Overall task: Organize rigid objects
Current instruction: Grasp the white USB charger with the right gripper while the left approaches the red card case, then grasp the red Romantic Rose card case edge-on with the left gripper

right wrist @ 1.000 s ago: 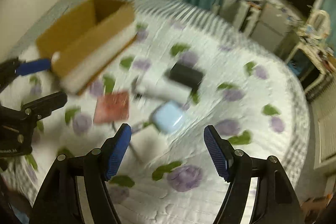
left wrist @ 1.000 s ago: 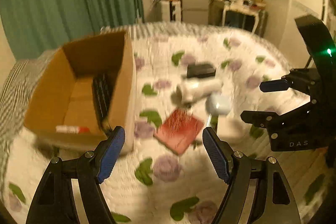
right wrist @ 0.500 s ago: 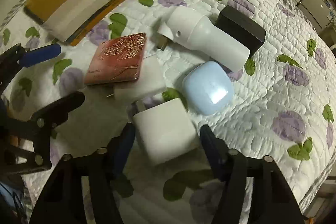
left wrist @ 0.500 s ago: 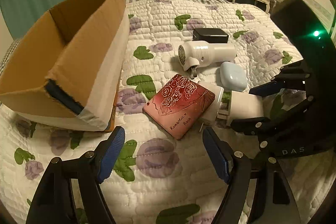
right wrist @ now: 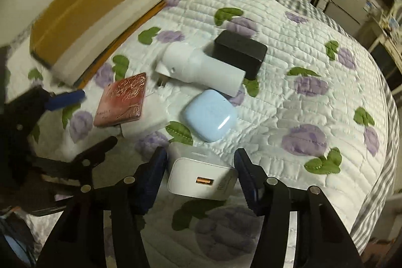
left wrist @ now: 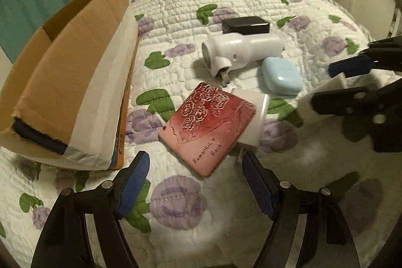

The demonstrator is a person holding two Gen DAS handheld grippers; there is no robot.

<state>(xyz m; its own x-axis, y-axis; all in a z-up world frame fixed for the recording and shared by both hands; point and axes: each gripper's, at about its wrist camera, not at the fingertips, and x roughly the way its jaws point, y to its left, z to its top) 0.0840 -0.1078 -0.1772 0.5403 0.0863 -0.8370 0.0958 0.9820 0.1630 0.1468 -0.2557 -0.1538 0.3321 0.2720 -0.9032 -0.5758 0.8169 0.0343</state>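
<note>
The cardboard box (left wrist: pixel 67 82) lies along the left side of the bed (left wrist: pixel 238 1), its open top turned toward the far left edge and its taped white flank facing the loose items. Just right of it the left gripper (left wrist: pixel 196 182) hovers over the quilt with its blue pads spread wide and nothing between them. It points at the near corner of the red rose-embossed case (left wrist: pixel 208 129), which lies flat and skewed, one far corner resting on a white charger (left wrist: pixel 253 117).

Farther toward the middle of the bed, a white cylindrical plug-in device (left wrist: pixel 241 52) lies on its side with its long axis running left to right, a black box (left wrist: pixel 245 25) touching it on the far side and a pale blue earbud case (left wrist: pixel 281 75) just beside it on the near side.

At the right, the right gripper (right wrist: pixel 201 177) has its pads pressed against the two side faces of a white USB charger block (right wrist: pixel 201 176), the USB port facing the camera. The block appears lifted off the quilt, judging by the shadow beneath it.

The box lies well to the left of the held block, across the red case, so the carry likely runs leftward over the left gripper's space. The left gripper is nearer the red case.
</note>
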